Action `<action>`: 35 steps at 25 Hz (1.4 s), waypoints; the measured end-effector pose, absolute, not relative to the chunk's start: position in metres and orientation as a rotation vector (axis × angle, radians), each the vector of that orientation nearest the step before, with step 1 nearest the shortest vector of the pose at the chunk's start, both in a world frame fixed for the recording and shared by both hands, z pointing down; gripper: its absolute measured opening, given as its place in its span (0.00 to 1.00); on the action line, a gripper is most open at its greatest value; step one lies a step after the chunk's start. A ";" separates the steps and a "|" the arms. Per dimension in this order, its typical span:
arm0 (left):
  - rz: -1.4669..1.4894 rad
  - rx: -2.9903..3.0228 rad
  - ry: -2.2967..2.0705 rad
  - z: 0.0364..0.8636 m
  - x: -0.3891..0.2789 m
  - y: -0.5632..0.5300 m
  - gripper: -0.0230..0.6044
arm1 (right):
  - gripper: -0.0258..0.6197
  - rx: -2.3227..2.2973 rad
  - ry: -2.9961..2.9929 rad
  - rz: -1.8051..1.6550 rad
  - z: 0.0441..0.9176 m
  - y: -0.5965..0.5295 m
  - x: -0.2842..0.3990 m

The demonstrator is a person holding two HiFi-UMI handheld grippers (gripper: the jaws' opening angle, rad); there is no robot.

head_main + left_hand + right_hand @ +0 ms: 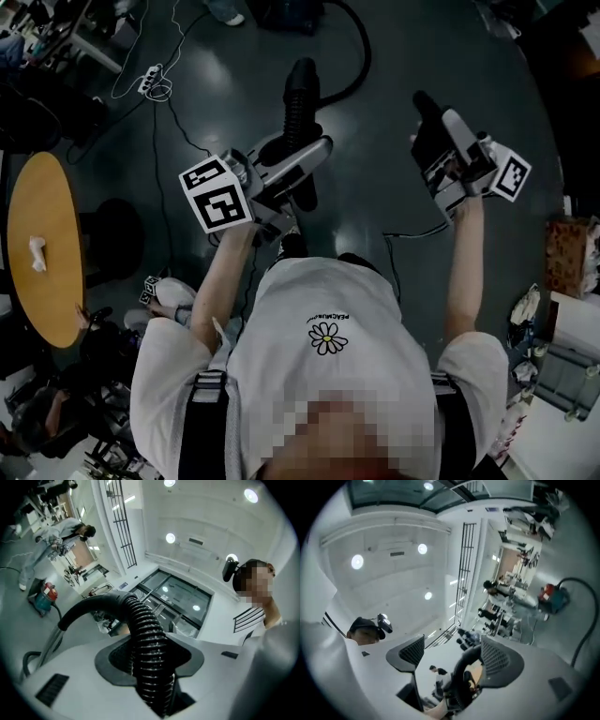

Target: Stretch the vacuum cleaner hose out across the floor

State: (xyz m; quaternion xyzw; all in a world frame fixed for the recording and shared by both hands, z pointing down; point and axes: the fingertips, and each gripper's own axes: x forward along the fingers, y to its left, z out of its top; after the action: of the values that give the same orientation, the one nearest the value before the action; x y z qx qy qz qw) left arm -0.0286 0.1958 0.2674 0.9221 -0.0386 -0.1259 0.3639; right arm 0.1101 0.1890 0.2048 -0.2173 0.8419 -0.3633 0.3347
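The black ribbed vacuum hose (pixel 302 89) runs from my left gripper (pixel 302 157) up the dark floor, then curves right and back toward the top edge. In the left gripper view the hose (pixel 145 634) lies between the jaws, with the left gripper (pixel 150 654) shut on it. Beyond them it bends left into a smooth black tube. The red and teal vacuum cleaner (pixel 44 597) stands far off on the floor. My right gripper (pixel 433 122) is held up to the right, apart from the hose. Its jaws (pixel 457 656) are open, with nothing pressed between the pads. The vacuum cleaner (pixel 553 597) also shows there.
A round wooden table (pixel 42 248) stands at the left. A power strip (pixel 150 80) with thin cables lies on the floor at the upper left. A cardboard box (pixel 567 253) and clutter sit at the right. A person in white (pixel 61 529) stands far off.
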 end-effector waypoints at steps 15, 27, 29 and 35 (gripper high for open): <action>0.177 2.639 -0.237 0.342 0.032 0.463 0.30 | 0.64 0.054 1.763 -1.920 0.337 0.334 -0.006; -0.049 2.516 -0.263 0.339 0.058 0.552 0.30 | 0.42 0.034 2.123 -1.604 0.293 0.415 0.033; -0.178 2.482 -0.376 0.326 0.036 0.546 0.30 | 0.42 0.075 2.252 -1.485 0.277 0.426 0.037; -0.521 2.216 -0.570 0.302 -0.051 0.455 0.30 | 0.42 0.178 2.845 -1.142 0.281 0.495 0.008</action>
State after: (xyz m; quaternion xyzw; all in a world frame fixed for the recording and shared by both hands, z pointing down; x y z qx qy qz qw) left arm -0.0507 0.4545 0.3025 0.8707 -0.2238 -0.2045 0.3872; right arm 0.0081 0.4953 0.2810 0.0580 0.9258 -0.3718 0.0352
